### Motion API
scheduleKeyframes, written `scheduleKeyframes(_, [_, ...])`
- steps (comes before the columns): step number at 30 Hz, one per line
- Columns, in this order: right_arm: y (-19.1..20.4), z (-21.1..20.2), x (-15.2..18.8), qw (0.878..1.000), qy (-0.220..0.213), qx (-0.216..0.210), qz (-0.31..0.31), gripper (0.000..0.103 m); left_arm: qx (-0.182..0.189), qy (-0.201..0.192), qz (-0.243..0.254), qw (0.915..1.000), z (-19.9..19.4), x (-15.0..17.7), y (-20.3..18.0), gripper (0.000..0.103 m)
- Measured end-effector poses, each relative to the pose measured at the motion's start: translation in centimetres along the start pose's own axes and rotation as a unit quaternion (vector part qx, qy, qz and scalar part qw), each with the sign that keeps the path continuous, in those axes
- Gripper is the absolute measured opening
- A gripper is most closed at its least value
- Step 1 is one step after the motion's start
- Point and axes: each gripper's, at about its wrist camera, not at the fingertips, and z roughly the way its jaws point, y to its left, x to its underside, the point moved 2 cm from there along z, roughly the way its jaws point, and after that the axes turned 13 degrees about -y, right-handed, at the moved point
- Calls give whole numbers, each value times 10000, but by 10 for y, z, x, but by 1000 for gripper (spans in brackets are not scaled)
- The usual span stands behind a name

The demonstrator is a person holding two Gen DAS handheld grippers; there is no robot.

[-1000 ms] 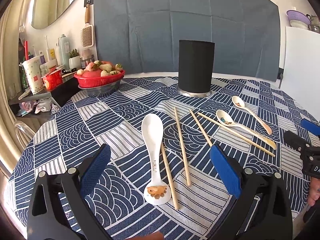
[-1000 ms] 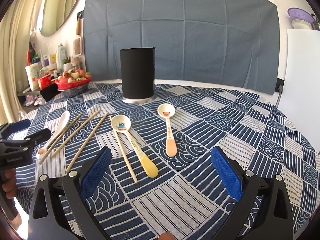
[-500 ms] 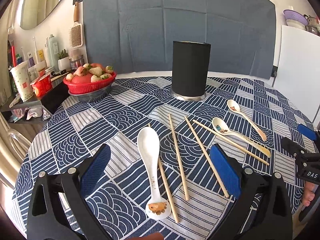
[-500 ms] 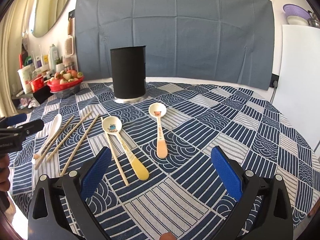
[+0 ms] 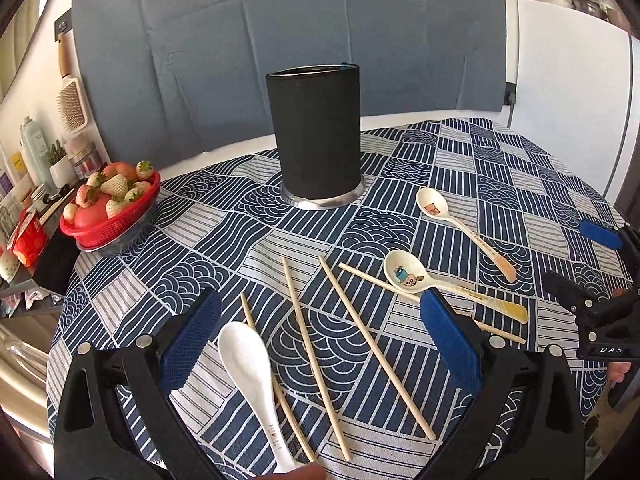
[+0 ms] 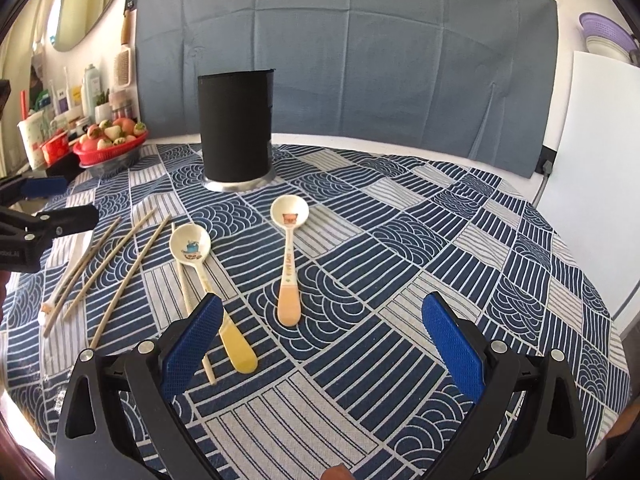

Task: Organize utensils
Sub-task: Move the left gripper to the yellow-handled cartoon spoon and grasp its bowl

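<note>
A black cylindrical utensil holder (image 5: 316, 136) stands upright at the back of the table; it also shows in the right wrist view (image 6: 236, 124). A white spoon (image 5: 252, 376) and several wooden chopsticks (image 5: 316, 360) lie under my open, empty left gripper (image 5: 320, 352). A yellow-handled spoon (image 6: 202, 272) and an orange-handled spoon (image 6: 289, 256) lie just ahead of my open, empty right gripper (image 6: 320, 344). Both spoons also show in the left wrist view, the yellow-handled (image 5: 424, 280) and the orange-handled (image 5: 460, 224).
A red basket of strawberries (image 5: 112, 204) sits at the table's back left edge. Bottles and a hairbrush (image 5: 72, 100) stand on a shelf at the left. A white panel (image 6: 600, 160) stands to the right. The table wears a blue patterned cloth (image 6: 440, 240).
Both grippers have moved forward and lower over the table, so the utensils and holder appear closer. Both stay open. No utensil has moved.
</note>
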Motion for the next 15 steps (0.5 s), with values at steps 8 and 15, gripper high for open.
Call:
scheduleKeyframes(8, [-1, 12, -2, 9988, 384, -284, -147, 95, 823, 558, 550, 9935, 35, -17, -9, 97])
scheduleKeyframes(15, [1, 27, 4, 9962, 759, -334, -285, 95, 1190, 1172, 976, 9811, 79, -18, -19, 97])
